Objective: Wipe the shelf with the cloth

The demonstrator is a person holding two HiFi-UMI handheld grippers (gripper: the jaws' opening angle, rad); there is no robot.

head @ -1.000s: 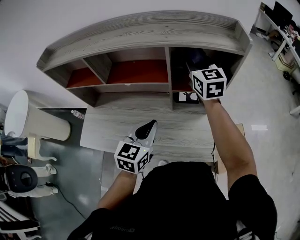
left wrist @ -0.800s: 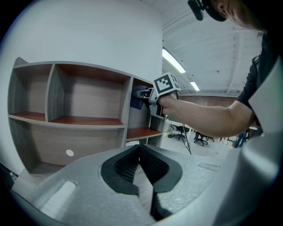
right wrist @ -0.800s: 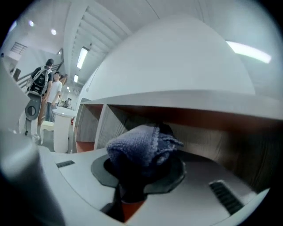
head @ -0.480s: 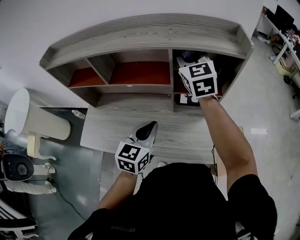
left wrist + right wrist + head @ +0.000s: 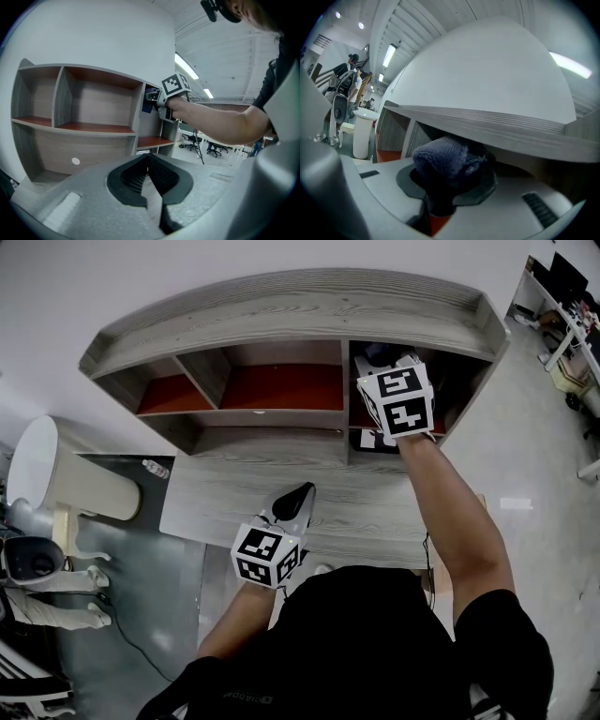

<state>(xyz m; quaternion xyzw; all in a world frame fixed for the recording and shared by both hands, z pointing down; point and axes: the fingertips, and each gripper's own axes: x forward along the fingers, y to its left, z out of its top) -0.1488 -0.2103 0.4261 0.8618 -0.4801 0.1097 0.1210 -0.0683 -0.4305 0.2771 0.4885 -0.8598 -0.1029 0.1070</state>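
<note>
The grey wooden shelf (image 5: 281,414) has red-brown compartment floors and stands at the back of the desk. My right gripper (image 5: 392,367) reaches into the upper right compartment, shut on a dark blue fuzzy cloth (image 5: 445,159), just under the shelf's top board (image 5: 497,129). A bit of the cloth (image 5: 376,352) shows beyond the marker cube. The left gripper view shows the right gripper (image 5: 159,101) at that compartment's mouth. My left gripper (image 5: 300,491) hovers low over the desk, its jaws together and holding nothing. Its pads (image 5: 161,176) meet at the tips.
The grey desk top (image 5: 225,498) runs below the shelf. A white round stand (image 5: 56,479) and a small bottle (image 5: 155,468) are at the left. A square marker card (image 5: 375,437) lies in the lower right compartment. Office chairs (image 5: 213,149) stand far right.
My right gripper has moved left and a little deeper into the right compartment with the cloth, then almost stopped. The left gripper has stayed put.
</note>
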